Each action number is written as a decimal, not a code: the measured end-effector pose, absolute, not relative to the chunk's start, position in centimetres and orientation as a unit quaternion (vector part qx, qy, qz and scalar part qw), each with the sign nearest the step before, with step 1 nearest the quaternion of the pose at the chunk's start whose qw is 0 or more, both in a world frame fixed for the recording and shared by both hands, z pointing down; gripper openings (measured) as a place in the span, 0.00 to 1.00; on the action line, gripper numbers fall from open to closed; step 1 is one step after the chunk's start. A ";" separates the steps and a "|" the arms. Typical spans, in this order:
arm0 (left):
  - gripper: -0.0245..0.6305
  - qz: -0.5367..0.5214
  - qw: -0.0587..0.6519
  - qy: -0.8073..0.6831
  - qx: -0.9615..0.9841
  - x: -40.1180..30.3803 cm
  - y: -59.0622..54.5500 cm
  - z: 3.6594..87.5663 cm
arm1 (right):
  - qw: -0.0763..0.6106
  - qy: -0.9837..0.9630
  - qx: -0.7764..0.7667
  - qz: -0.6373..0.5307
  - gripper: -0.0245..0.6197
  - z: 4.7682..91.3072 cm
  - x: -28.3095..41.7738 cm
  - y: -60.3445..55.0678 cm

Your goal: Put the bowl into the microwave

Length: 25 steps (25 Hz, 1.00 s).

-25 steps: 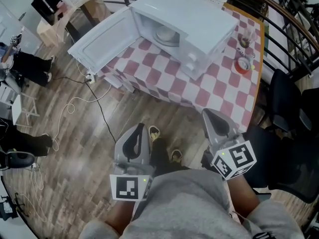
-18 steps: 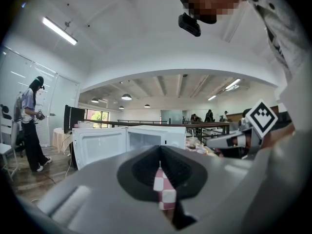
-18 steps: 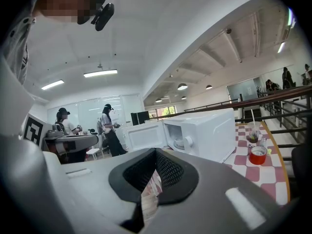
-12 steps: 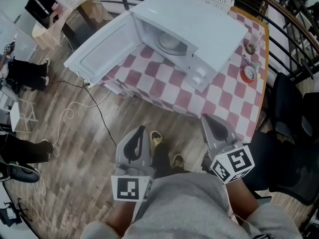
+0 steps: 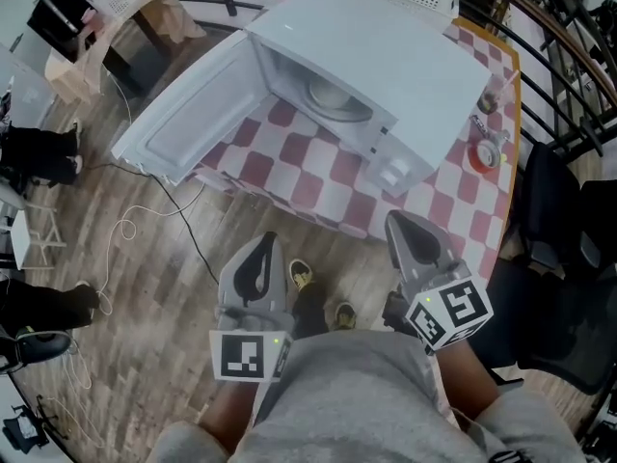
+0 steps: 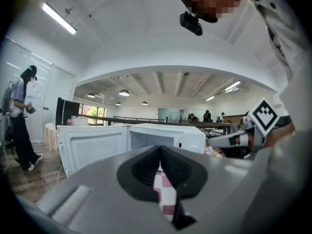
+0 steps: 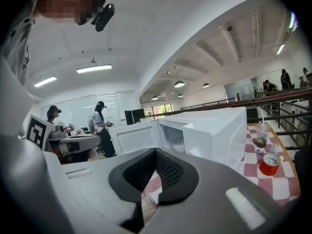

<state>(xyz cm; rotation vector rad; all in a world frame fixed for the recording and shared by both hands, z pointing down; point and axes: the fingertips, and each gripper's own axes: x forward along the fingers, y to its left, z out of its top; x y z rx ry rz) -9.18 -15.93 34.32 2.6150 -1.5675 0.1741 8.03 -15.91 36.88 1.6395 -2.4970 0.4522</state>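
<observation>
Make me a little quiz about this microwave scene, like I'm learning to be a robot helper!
1. True or false: the door of the microwave is shut.
2. Where is the bowl? A: on the floor. B: inside the microwave. C: on top of the microwave.
3. Fill in the gap: the left gripper and the right gripper hold nothing, and their jaws are ____.

Key: 1 false, the door hangs wide open. 2 B. 3 shut.
</observation>
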 end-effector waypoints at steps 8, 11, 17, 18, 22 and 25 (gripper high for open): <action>0.05 0.056 0.044 -0.509 0.858 -10.6 -18.9 34.0 | 0.058 -0.824 0.544 0.147 0.04 36.5 6.4 -18.6; 0.05 0.055 0.042 -0.508 0.859 -11.1 -19.9 33.9 | 0.061 -0.822 0.547 0.145 0.04 36.3 6.1 -19.6; 0.05 0.054 0.043 -0.505 0.861 -12.1 -21.8 34.1 | 0.065 -0.814 0.560 0.143 0.04 36.2 5.6 -21.0; 0.05 0.053 0.043 -0.504 0.861 -12.2 -22.1 34.1 | 0.066 -0.812 0.561 0.143 0.04 36.2 5.5 -21.3; 0.05 0.050 0.043 -0.496 0.866 -12.7 -23.3 34.2 | 0.067 -0.806 0.570 0.145 0.04 36.2 4.9 -22.1; 0.05 0.047 0.039 -0.492 0.868 -13.2 -24.3 34.1 | 0.065 -0.801 0.578 0.142 0.04 36.1 4.6 -22.8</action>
